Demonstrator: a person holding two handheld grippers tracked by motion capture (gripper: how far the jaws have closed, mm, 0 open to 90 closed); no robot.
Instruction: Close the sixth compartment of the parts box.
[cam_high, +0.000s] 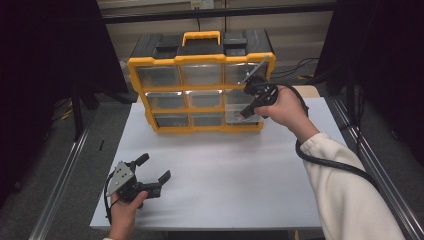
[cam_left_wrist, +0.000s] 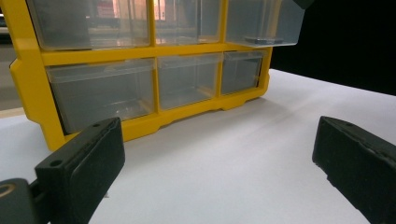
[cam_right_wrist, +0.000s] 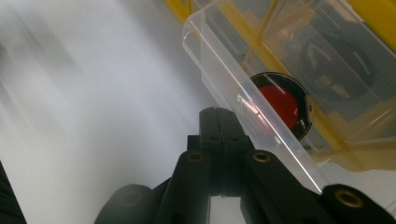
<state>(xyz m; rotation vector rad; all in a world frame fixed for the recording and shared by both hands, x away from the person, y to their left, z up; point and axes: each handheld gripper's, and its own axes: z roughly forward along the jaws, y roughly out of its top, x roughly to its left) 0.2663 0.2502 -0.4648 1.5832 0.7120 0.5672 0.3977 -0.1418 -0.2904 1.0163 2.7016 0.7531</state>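
Note:
A yellow-framed organizer (cam_high: 200, 59) with several clear drawers stands upright at the back of the white table (cam_high: 225, 175). Its middle-right drawer (cam_high: 236, 105) is pulled partway out (cam_left_wrist: 261, 23). My right gripper (cam_high: 246, 112) points down at that drawer's front. Its jaws are shut together (cam_right_wrist: 218, 114) just below the clear front lip (cam_right_wrist: 233, 88), with nothing between them. Inside the drawer lies a round black thing with a red centre (cam_right_wrist: 280, 102). My left gripper (cam_high: 154, 167) rests low at the front left, jaws wide open (cam_left_wrist: 219, 154) and empty, facing the organizer (cam_left_wrist: 140, 121).
Black metal rails (cam_high: 65, 170) run along both sides of the table. A black cable (cam_high: 325, 162) trails from the right gripper past the white sleeve (cam_high: 345, 200). White tabletop lies between the organizer and the left gripper.

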